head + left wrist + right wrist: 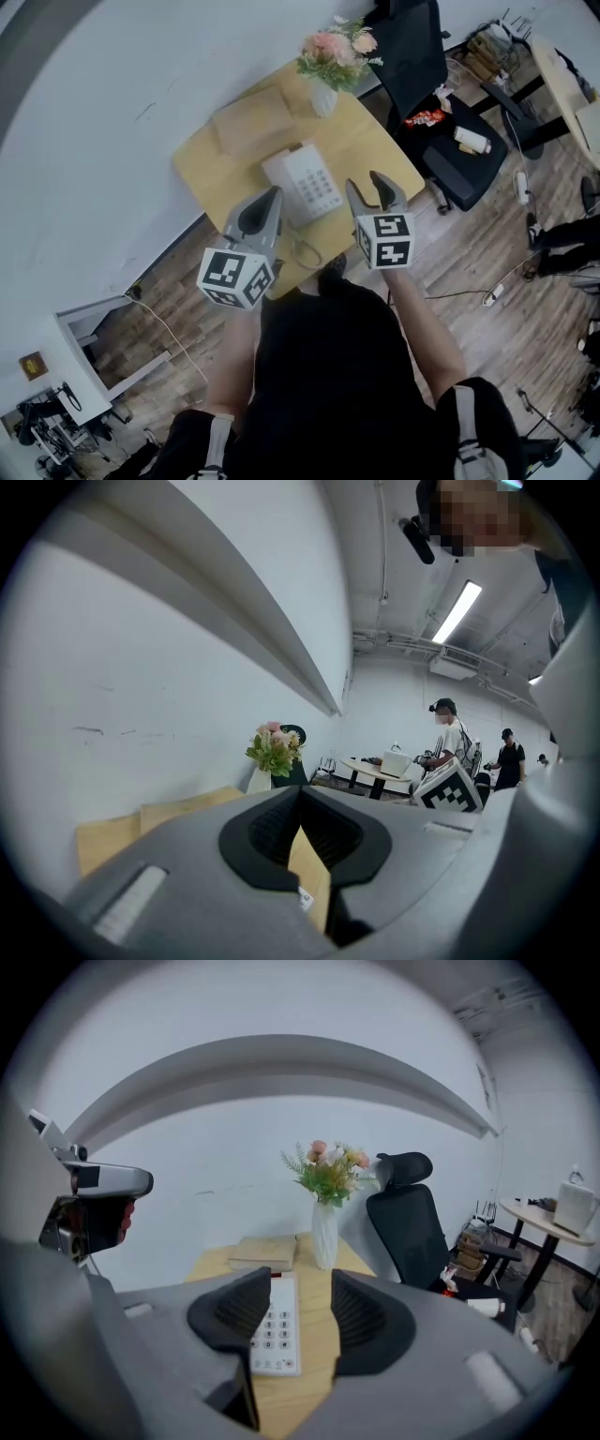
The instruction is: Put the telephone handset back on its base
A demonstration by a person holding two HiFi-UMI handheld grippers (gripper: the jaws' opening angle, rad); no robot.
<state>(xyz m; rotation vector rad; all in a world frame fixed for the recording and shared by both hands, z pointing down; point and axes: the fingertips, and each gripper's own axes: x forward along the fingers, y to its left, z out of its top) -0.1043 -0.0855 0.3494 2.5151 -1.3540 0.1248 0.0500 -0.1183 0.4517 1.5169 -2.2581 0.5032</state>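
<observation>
**A:** Status?

**B:** The telephone (302, 183) is mid-table (211, 173). The handset (278, 173) looks seated on its left side, but I can't confirm. My left gripper (274, 194) is closed and empty, my right gripper (366, 183) wide and empty. I'd back off high, clear of the cord (305, 251) at the near edge.

The white telephone base (317, 184) lies flat near the middle of the wooden surface (367, 141), keypad up, with rows of grey buttons showing. The white handset (278, 171) appears to rest along the base's left side. A thin cord (305, 251) loops off its near end.
</observation>
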